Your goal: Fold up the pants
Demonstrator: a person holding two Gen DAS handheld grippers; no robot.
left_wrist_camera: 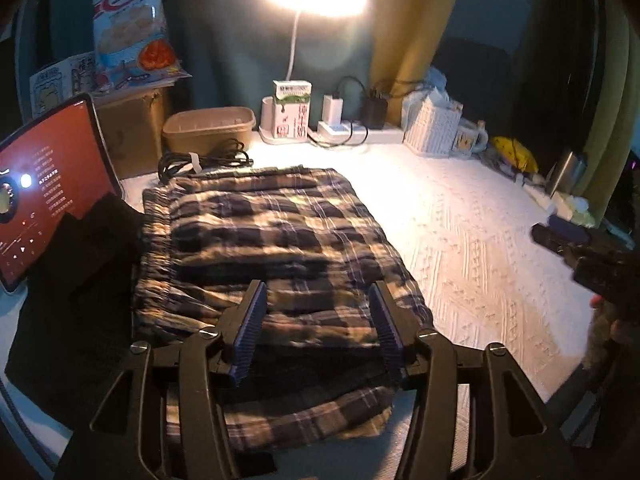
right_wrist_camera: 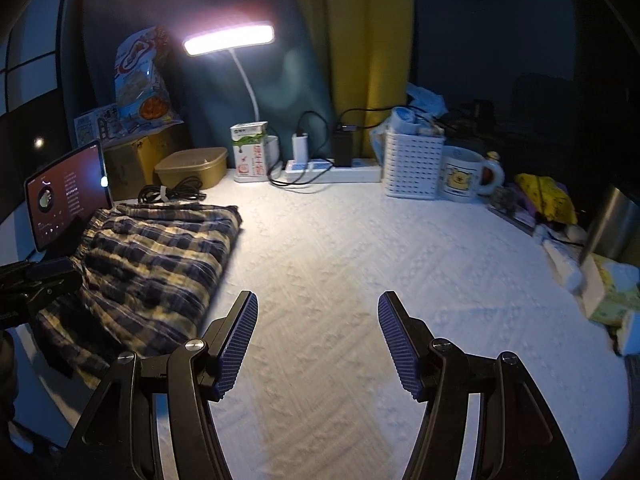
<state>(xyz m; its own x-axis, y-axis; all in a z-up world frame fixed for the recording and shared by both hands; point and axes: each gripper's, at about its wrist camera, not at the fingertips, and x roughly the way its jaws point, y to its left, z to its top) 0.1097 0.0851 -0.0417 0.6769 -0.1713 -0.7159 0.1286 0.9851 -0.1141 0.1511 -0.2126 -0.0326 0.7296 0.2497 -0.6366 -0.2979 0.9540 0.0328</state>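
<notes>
The plaid pants [left_wrist_camera: 272, 248] lie folded in a thick stack on the white textured cloth [left_wrist_camera: 480, 248], at the left of the table. In the right wrist view the pants [right_wrist_camera: 152, 264] lie at the left. My left gripper [left_wrist_camera: 318, 320] is open, above the near end of the stack, with nothing between its fingers. My right gripper [right_wrist_camera: 318, 336] is open and empty over bare white cloth [right_wrist_camera: 360, 260], to the right of the pants. The right gripper also shows in the left wrist view [left_wrist_camera: 576, 248] at the far right edge.
A lit tablet [left_wrist_camera: 44, 192] stands at the left beside a dark cloth [left_wrist_camera: 80, 304]. Along the back are a cable coil [left_wrist_camera: 204, 160], a tan box [left_wrist_camera: 210, 126], a milk carton [left_wrist_camera: 291, 108], a lamp, a power strip [right_wrist_camera: 332, 170], a white basket [right_wrist_camera: 412, 164] and a mug [right_wrist_camera: 464, 174].
</notes>
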